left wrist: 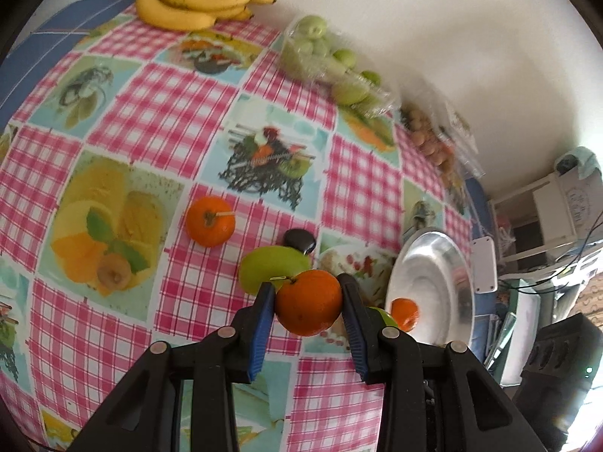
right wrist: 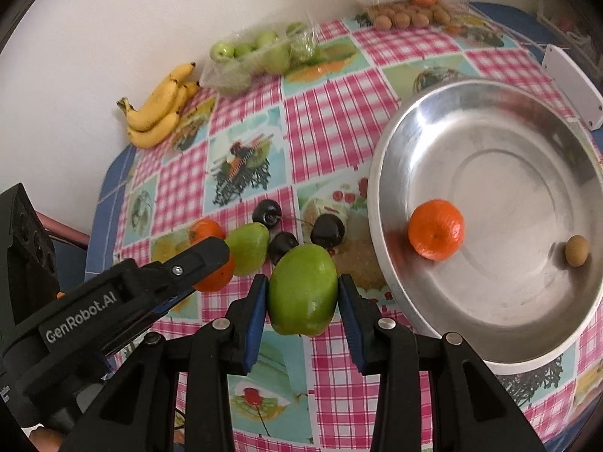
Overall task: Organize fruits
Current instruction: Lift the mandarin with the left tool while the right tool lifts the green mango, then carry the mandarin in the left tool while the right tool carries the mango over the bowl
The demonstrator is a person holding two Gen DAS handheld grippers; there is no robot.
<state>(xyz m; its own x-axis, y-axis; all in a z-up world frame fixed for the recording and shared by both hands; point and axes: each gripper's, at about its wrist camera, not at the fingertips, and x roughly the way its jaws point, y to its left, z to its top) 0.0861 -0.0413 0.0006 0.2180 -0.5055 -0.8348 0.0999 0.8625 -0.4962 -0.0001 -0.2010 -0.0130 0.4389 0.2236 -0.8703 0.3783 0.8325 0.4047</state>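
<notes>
Read the white lettering "GenRobot.AI" on the black plastic body of your left tool [right wrist: 211,263] as it shows in the right wrist view; no other writing is legible, and the label on the clear package lid at the far edge is too blurred to read. Your left tool [left wrist: 307,301] is clamped on a smooth, round tangerine [left wrist: 308,301] with a short stem, held between blue ribbed pads. Your right tool [right wrist: 303,293] is clamped on a glossy, oval green fruit [right wrist: 302,290], also between blue pads. Both fruits sit clear above the surface [right wrist: 320,120], which carries a glossy cloth of pink gingham squares and printed fruit pictures. Just right of the right tool stands a round, brushed metal bowl [right wrist: 490,113]; inside it lie a second tangerine [right wrist: 436,234] and a small tan round fruit [right wrist: 576,250], well apart. On the cloth between the tools lie three dark glossy cherries [right wrist: 328,230], a second green fruit [right wrist: 247,248] and a third tangerine [left wrist: 210,220]. At the far wall you find a curved yellow banana bunch [right wrist: 162,107], a crinkled clear bag of green fruits [right wrist: 264,54], and a clear plastic box of tan round fruits [right wrist: 409,15].
</notes>
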